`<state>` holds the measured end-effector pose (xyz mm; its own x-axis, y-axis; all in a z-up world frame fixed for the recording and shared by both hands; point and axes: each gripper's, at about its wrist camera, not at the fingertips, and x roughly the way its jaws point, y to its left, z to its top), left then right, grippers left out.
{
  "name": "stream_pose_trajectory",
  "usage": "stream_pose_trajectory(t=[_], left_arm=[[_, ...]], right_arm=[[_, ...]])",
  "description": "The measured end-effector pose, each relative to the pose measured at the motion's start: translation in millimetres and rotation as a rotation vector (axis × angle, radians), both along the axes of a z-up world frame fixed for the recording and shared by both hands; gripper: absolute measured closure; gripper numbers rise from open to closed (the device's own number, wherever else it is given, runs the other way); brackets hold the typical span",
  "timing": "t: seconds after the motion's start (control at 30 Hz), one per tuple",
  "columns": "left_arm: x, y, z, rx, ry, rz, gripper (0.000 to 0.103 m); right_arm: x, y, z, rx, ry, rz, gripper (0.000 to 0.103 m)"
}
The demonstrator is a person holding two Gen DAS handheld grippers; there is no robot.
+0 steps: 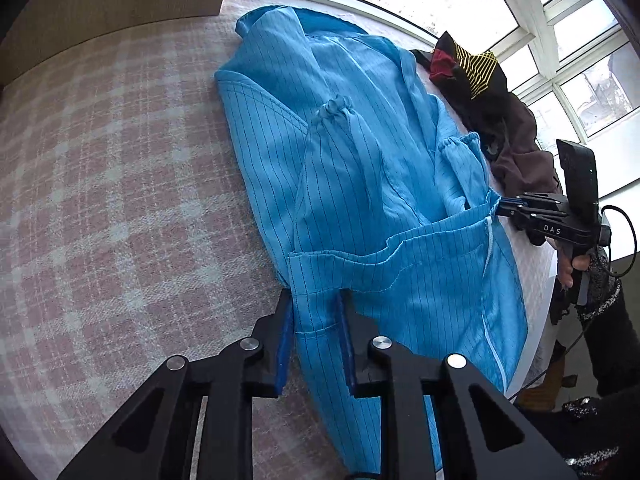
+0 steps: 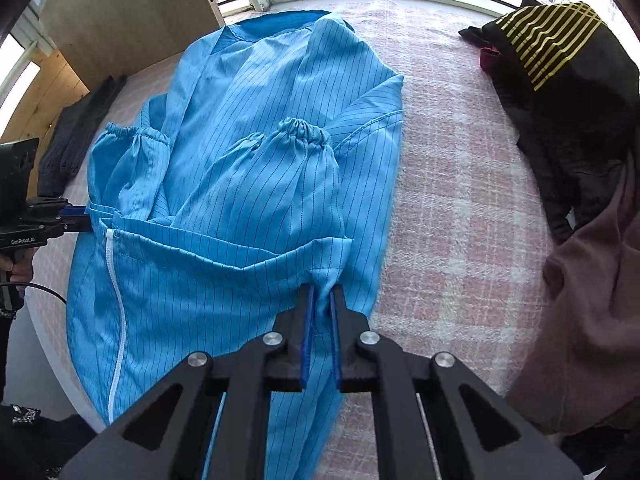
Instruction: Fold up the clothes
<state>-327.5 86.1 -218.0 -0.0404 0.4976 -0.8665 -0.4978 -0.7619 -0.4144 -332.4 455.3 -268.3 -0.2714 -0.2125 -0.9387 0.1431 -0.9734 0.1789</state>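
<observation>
A blue pinstriped coat (image 1: 360,168) (image 2: 256,92) lies lengthwise on the pink plaid bedcover (image 1: 100,168) (image 2: 460,168), collar at the far end. Both sleeves are folded in, their elastic cuffs (image 2: 304,128) resting on the body. The near hem is raised and stretched between my two grippers. In its own view my left gripper (image 1: 315,300) is shut on one hem corner, and the right wrist view shows it (image 2: 86,216) pinching that corner beside the white zipper (image 2: 116,300). My right gripper (image 2: 322,296) (image 1: 500,205) is shut on the other corner.
A heap of dark clothes with yellow stripes (image 2: 560,60) (image 1: 480,68) and a brown garment (image 2: 580,300) lie right of the coat. A dark grey folded garment (image 2: 76,132) sits at the left, near a wooden panel (image 2: 120,12). Windows run along the bed's far side.
</observation>
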Motion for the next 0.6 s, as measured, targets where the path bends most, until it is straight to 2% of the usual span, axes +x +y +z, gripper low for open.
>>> stream_pose_trajectory(t=[0.07,0.1,0.17,0.27,0.3,0.33,0.4,0.47,0.5,0.53,0.6], left_arm=[[0.2,-7.8,-1.8,-0.07,0.04,0.044,0.086],[-1.2,-12.4,-6.6,-0.085,0.026,0.053,0.087],[0.0,-20.1,-6.1,-0.04,-0.005,0.063,0.088],[10.4,-24.9,20.4,0.006,0.066,0.085,0.088],[16.3,-22.1,31.3,0.024,0.098,0.077,0.085],[23.0,-15.5,41.4,0.053,0.125,0.051,0.079],[31.2,6.8,45.7,0.118,0.118,-0.03,0.075],[35.9,28.1,43.1,0.165,0.095,-0.093,0.073],[33.3,38.0,33.2,0.137,0.085,-0.096,0.071],[30.6,48.0,23.0,0.105,0.076,-0.099,0.072],[28.0,50.6,0.7,0.009,0.074,-0.1,0.077]], right_arm=[[-1.1,5.0,-1.1,0.018,0.0,-0.023,0.095],[-1.6,6.6,-0.9,0.023,0.001,-0.033,0.095],[1.8,5.5,10.1,0.029,0.027,-0.047,0.095],[12.3,-0.4,35.7,0.035,0.104,-0.051,0.09],[17.3,-4.1,45.6,0.029,0.138,-0.046,0.088],[21.6,-8.1,54.7,0.018,0.168,-0.038,0.085],[23.8,-25.5,60.0,-0.065,0.174,0.027,0.081],[20.6,-52.9,47.8,-0.066,0.147,0.1,0.08],[18.9,-65.4,40.3,-0.057,0.13,0.132,0.08],[16.8,-71.5,25.2,-0.004,0.095,0.143,0.08],[13.3,-81.9,-3.1,0.09,0.026,0.161,0.08]])
